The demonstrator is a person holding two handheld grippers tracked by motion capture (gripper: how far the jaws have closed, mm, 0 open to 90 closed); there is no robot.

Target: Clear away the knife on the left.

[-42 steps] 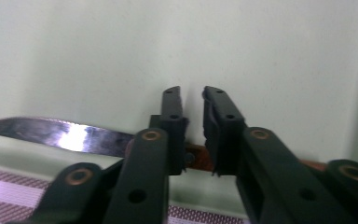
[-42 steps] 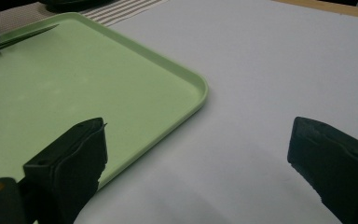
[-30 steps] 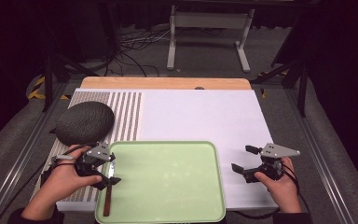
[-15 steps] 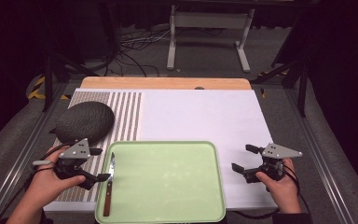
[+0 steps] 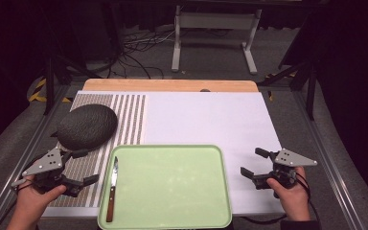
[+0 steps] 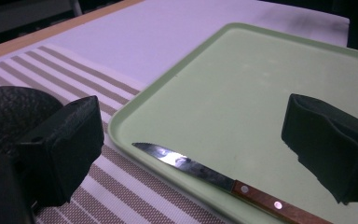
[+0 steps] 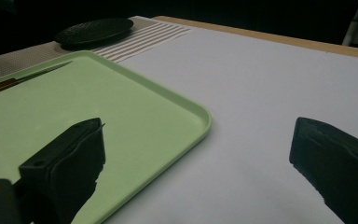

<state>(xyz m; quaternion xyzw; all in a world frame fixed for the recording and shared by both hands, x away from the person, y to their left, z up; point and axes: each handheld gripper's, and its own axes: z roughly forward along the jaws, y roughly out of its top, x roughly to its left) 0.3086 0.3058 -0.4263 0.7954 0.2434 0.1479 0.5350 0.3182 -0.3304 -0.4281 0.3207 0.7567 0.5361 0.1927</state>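
The left gripper (image 5: 79,166), its jaws just spread wide with nothing between them, sits beside the green tray (image 5: 172,220). The right gripper (image 5: 255,163) gapes empty too. A careless sweep could knock the wooden-handled knife (image 5: 112,190), lying along the tray's left edge just right of the left gripper.
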